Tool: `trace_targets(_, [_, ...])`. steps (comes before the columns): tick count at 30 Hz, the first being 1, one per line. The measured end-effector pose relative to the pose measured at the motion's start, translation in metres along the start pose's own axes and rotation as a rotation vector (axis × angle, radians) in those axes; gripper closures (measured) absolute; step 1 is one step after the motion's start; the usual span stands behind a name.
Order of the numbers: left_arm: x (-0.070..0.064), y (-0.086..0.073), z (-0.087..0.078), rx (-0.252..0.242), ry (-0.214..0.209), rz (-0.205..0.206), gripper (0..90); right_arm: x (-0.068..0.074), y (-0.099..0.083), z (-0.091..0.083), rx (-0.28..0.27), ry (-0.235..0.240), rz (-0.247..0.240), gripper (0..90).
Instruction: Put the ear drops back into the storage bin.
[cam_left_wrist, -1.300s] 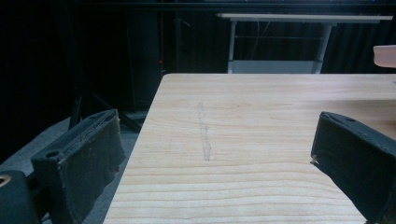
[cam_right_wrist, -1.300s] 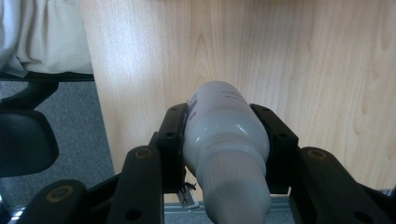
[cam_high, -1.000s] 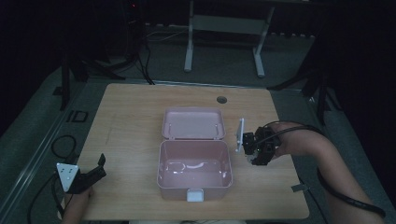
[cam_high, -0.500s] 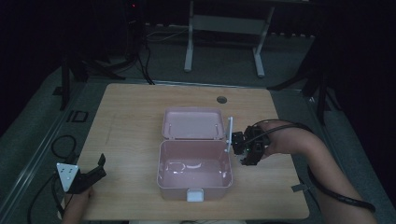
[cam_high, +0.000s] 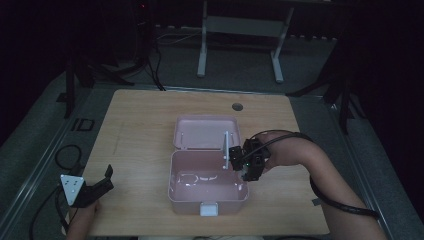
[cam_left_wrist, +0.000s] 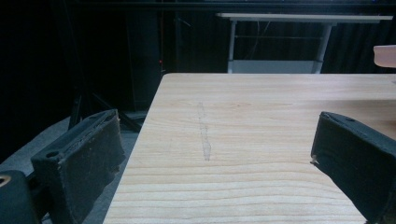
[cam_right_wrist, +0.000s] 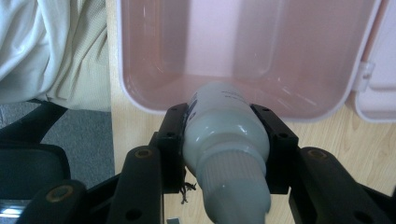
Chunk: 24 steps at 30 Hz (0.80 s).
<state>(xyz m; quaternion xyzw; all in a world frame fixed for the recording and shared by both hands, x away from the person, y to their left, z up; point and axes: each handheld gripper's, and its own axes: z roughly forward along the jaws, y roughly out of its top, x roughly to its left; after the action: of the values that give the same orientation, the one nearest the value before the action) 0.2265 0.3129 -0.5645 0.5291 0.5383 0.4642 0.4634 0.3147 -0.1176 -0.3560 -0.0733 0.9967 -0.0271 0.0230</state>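
Item 1, nearest edge: left tongs (cam_high: 107, 177), held in a hand at the near left corner of the tabletop (cam_high: 140, 130), grey three-cornered plate on top. In the left gripper view the two black jaws stand wide apart with bare wood grain between them; nothing is gripped.

Item 2: pink box (cam_high: 207, 182), open, standing near the front edge at the middle of the tabletop. Lower tray deep and pale inside, a white latch on its front wall. The lid lies flat behind it, joined at the hinge.

Item 3: right tongs (cam_high: 239, 162), held at the right wall of the tray, the forearm coming in from the lower right, a black cable trailing along it. In the right gripper view the jaws are clamped on a white bottle (cam_right_wrist: 224, 135), one pad pressed against each side of its body.

Item 4: white bottle, seen from above as a thin upright pale shape (cam_high: 226, 150) at the right-hand rim of the tray, above the box's interior. In the right gripper view its ribbed cap end points toward the camera and its base toward the open tray; whether it touches the tray I cannot tell.

Item 5, far: round grommet (cam_high: 237, 106) in the tabletop behind the lid. Beyond it, a metal frame (cam_high: 240, 30) on a dark floor.
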Motion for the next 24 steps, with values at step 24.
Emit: trace_targets(24, [0.0,0.0,0.0,0.004,-0.001,0.001,2.4,0.002,0.022,0.039,0.024,0.056,-0.063,59.1])
